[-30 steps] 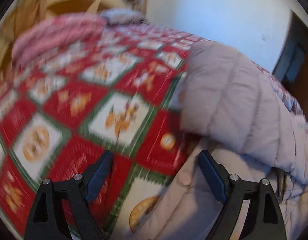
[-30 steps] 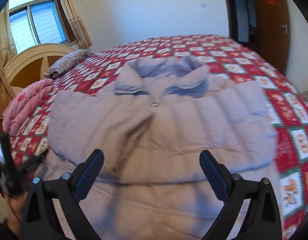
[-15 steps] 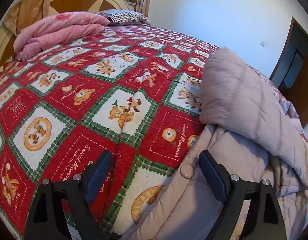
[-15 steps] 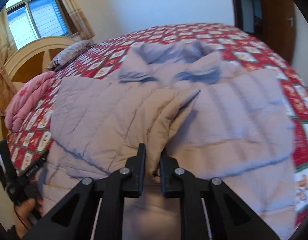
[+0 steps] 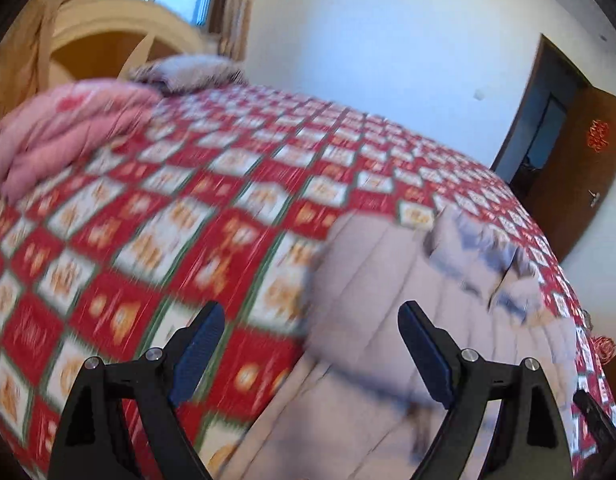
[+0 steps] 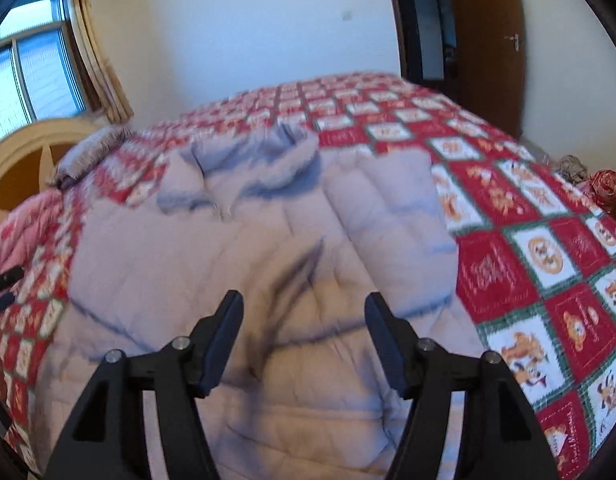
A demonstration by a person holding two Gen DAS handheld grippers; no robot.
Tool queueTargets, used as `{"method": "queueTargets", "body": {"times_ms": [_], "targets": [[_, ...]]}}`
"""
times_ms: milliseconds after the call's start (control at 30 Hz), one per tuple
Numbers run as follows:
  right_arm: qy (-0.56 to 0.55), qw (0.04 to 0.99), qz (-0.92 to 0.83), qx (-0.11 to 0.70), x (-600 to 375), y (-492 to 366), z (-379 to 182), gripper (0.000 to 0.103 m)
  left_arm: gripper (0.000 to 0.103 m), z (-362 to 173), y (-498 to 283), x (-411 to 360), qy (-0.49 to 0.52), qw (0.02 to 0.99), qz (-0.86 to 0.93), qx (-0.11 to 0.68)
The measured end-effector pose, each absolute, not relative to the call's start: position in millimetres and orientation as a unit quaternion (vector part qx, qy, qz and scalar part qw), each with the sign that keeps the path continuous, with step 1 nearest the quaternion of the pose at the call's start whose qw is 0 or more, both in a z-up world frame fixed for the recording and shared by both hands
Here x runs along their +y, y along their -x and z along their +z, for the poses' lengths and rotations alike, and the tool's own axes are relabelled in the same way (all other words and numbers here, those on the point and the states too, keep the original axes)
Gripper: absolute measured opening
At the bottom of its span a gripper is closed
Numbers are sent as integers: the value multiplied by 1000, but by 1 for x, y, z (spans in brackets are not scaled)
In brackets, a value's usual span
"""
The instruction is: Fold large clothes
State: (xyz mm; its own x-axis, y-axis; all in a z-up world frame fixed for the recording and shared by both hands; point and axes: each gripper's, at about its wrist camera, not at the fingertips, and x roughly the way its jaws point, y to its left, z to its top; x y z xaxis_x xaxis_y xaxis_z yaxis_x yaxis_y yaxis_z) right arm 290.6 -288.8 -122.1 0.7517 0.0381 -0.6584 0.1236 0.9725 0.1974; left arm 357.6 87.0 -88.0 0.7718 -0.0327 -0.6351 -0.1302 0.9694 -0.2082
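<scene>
Padded jacket (image 6: 268, 264) as landmark, spread on the patterned bedspread (image 6: 547, 248). To its right, open bedspread offers free passage up to small clutter (image 6: 587, 178) at the bed's edge. To its left, a narrower bare strip ends at the folded pink quilt (image 5: 64, 132); pillow (image 6: 92, 152) and headboard (image 6: 16, 152) bound the far-left corner.

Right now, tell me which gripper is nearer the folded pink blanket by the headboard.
Left. The left gripper hovers over the bedspread on the pink blanket side; the right gripper, jaws opening and empty, is above the jacket.
</scene>
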Motion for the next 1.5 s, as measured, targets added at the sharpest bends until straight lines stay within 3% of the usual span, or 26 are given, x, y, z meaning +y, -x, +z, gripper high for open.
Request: {"method": "queueTargets", "body": {"times_ms": [100, 333, 367, 500, 900, 1067, 1133, 1200, 1233, 1333, 1500], "targets": [[-113, 930, -8, 348, -272, -309, -113, 58, 89, -95, -397, 60, 93, 935, 24, 340], [-103, 921, 10, 375, -236, -357, -138, 56, 89, -169, -448, 27, 43, 910, 40, 411], [-98, 919, 13, 381, -233, -359, -145, 52, 89, -178, -449, 28, 43, 906, 41, 418], [-83, 913, 14, 400, -232, -362, -175, 51, 99, -206, -449, 44, 98, 895, 22, 434], [-42, 913, -2, 407, -222, -364, -190, 51, 101, -204, -447, 40, 88, 896, 31, 433], [-34, 916, 7, 399, -224, -357, -177, 51, 101, -153, -427, 52, 112, 911, 60, 393], [-64, 931, 13, 358, -237, -344, -157, 53, 101, -131, -426, 53, 126, 922, 53, 363], [-75, 945, -10, 318, -254, -337, -137, 64, 101, -117, -433, 45, 121, 928, 50, 348], [-74, 949, -26, 306, -262, -337, -130, 64, 101, -116, -441, 38, 112, 930, 44, 348], [-66, 948, -79, 301, -298, -353, -124, 64, 101, -134, -465, 18, 84, 923, 45, 372], [-39, 922, -114, 367, -345, -388, -160, 64, 101, -184, -484, 0, 52, 902, 70, 422]]}}
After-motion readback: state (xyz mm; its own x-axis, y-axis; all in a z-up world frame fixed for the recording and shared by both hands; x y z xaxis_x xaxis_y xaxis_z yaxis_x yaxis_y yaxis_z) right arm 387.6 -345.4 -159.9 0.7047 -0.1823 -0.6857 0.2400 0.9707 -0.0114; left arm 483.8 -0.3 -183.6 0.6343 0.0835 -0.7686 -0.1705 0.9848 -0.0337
